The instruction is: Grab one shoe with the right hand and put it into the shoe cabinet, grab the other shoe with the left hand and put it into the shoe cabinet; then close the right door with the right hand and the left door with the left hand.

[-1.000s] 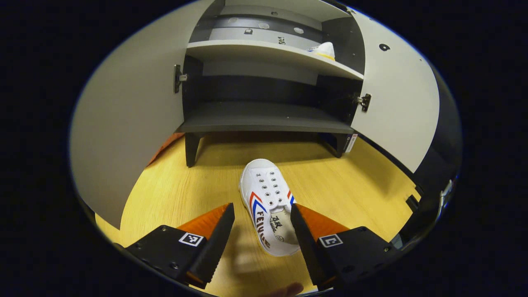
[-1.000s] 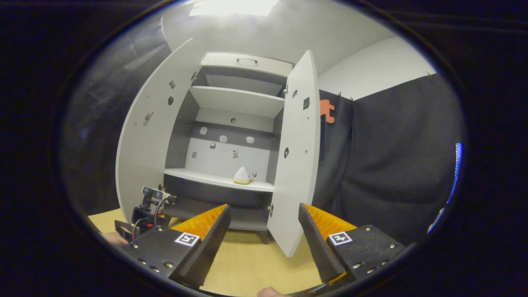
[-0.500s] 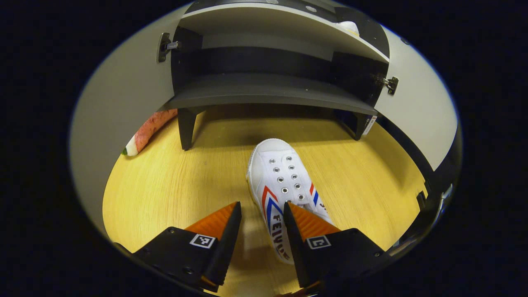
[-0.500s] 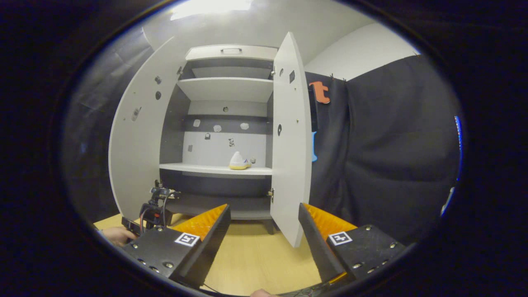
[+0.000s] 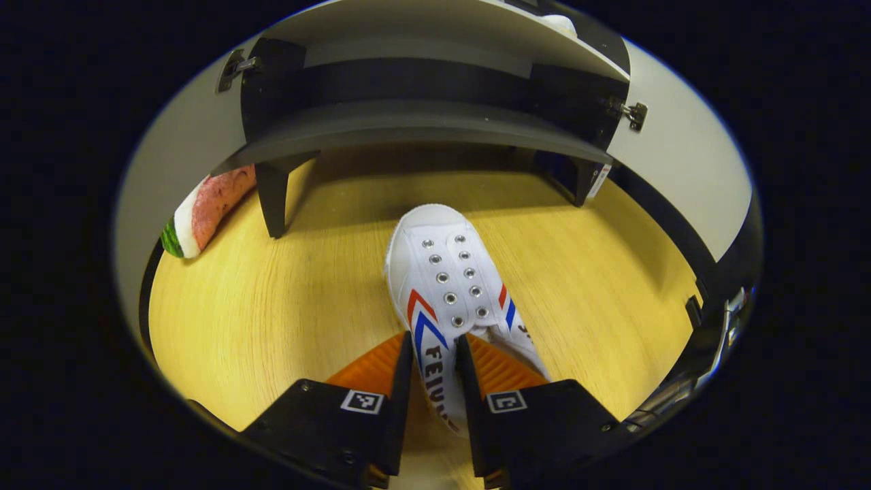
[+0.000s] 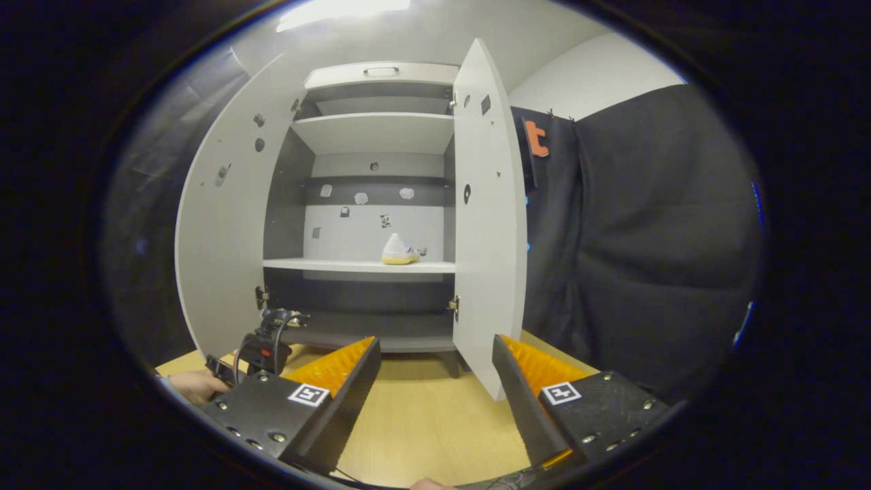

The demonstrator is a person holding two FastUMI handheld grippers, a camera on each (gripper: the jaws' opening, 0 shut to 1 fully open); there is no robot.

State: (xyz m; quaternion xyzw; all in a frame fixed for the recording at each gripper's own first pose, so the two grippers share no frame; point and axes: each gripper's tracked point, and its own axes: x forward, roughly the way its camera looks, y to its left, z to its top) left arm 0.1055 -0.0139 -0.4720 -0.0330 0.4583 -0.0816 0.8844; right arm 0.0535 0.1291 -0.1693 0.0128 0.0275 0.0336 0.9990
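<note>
A white canvas shoe (image 5: 442, 272) with red and blue stripes lies on the wooden floor in front of the shoe cabinet (image 5: 408, 126), toe toward it. My left gripper (image 5: 434, 371) is shut on the shoe's left side wall near the heel, one finger inside and one outside. In the right gripper view, the other white shoe (image 6: 399, 250) stands on the cabinet's middle shelf at the right. Both doors, left (image 6: 224, 231) and right (image 6: 486, 218), stand wide open. My right gripper (image 6: 435, 381) hangs open in front of the cabinet, holding nothing.
A watermelon-slice object (image 5: 204, 211) lies on the floor behind the left door, beside the cabinet's leg. Black cloth wall (image 6: 646, 238) runs to the right of the cabinet. The left gripper's camera and a hand (image 6: 197, 384) show low left in the right gripper view.
My left gripper came down over the shoe on the floor and its fingers closed from wide open onto the shoe's side. The right gripper stayed open and shifted only slightly.
</note>
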